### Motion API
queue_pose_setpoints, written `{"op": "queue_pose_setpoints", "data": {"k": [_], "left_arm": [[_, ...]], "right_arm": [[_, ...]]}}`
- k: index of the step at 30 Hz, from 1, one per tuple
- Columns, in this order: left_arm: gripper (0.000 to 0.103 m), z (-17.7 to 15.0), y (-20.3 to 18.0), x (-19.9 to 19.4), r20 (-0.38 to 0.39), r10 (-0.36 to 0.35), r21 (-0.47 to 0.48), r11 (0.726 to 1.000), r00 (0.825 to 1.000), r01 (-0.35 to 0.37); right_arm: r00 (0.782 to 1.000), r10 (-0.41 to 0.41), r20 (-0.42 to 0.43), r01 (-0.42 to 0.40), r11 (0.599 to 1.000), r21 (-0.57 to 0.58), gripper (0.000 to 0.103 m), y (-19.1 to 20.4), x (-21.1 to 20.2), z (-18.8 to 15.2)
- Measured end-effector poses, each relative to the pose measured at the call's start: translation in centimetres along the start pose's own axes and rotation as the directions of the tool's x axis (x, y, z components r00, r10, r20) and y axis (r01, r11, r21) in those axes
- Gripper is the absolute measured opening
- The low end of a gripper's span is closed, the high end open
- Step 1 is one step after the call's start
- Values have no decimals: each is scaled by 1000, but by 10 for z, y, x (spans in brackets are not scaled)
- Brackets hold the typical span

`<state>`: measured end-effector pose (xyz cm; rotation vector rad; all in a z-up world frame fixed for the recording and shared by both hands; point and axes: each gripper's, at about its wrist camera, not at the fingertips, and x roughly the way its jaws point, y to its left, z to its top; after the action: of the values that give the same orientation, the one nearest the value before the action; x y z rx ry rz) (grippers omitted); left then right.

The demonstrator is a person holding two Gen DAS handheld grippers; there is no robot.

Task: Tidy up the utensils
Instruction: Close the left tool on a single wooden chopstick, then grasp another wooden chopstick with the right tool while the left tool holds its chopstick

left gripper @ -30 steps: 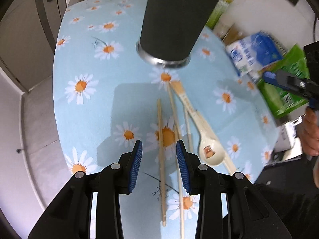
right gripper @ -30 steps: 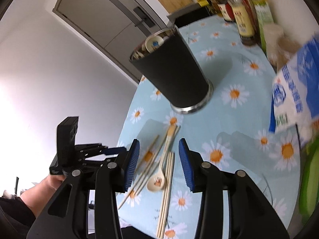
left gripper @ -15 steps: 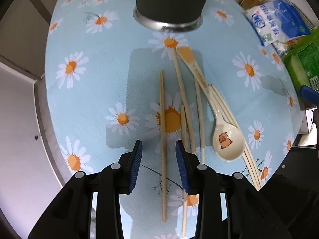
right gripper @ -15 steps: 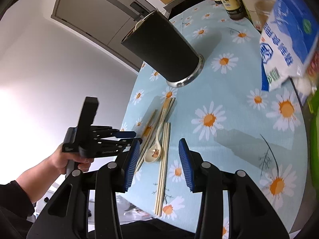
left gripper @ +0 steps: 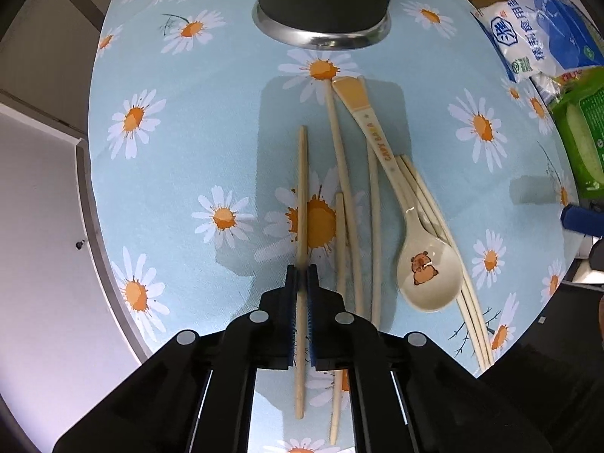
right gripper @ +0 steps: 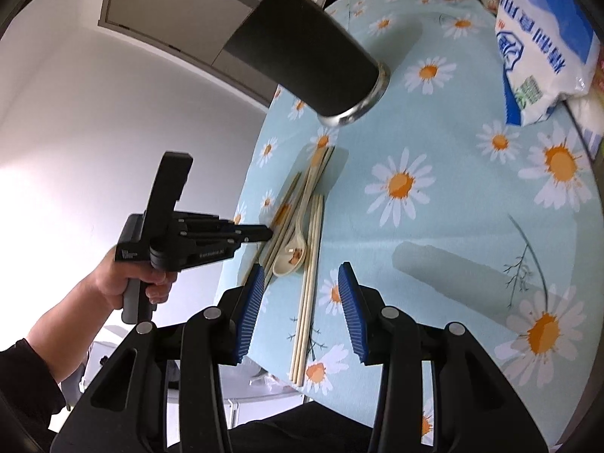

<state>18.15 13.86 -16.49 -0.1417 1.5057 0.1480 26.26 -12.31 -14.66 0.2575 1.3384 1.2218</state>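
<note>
The left gripper [left gripper: 301, 270] points down at the daisy-print bench [left gripper: 181, 158], its fingers just clenched on one wooden chopstick [left gripper: 302, 188] lying beside a cream spoon [left gripper: 428, 268]. The right gripper [right gripper: 300, 302] hovers, fingers parted, grasping nothing.

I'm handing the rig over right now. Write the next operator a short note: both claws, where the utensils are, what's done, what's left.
Left claw: its jaws have just been closing and now pinch the leftmost chopstick, which lies on the daisy tablecloth.
Right claw: open, holding nothing, hanging over the table's near edge.
Utensils: several more chopsticks and the cartoon-print spoon lie flat in front of the black cup, which stands upright.
Done: one chopstick gripped; I can't see inside the cup.
Left: lift that chopstick, probably into the cup, then the other chopsticks and the spoon.
</note>
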Motion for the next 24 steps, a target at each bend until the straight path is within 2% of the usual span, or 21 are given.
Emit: {"op": "queue_pose_setpoints", "data": {"k": [6, 9, 13, 14, 19, 21, 24], "left_arm": [[4, -2, -4, 1, 11, -3, -20, 1000, 1000, 3], [4, -5, 1, -1, 23, -33, -36, 999, 999, 34], [4, -13, 13, -10, 64, -74, -48, 996, 995, 77], [4, -16, 16, -12, 80, -88, -55, 994, 993, 92], [4, -38, 26, -28, 144, -147, -55, 986, 979, 156], [4, -48, 30, -35, 171, -161, -48, 984, 972, 171], [4, -66, 39, -44, 202, -191, -48, 978, 961, 204]], "right_arm": [[1000, -28, 4, 28, 1000, -11, 42, 4, 0, 5], [999, -47, -11, 47, 999, -11, 42, 7, 7, 9], [989, -108, -105, 107, 994, -15, 42, 13, 27, 16], [983, -113, -147, 114, 994, -2, 42, 13, 34, 18], [954, -172, -245, 177, 984, -2, 41, 20, 56, 28], [935, -209, -286, 213, 977, -18, 39, 24, 65, 31], [895, -270, -355, 277, 960, -30, 36, 28, 81, 35]]}}
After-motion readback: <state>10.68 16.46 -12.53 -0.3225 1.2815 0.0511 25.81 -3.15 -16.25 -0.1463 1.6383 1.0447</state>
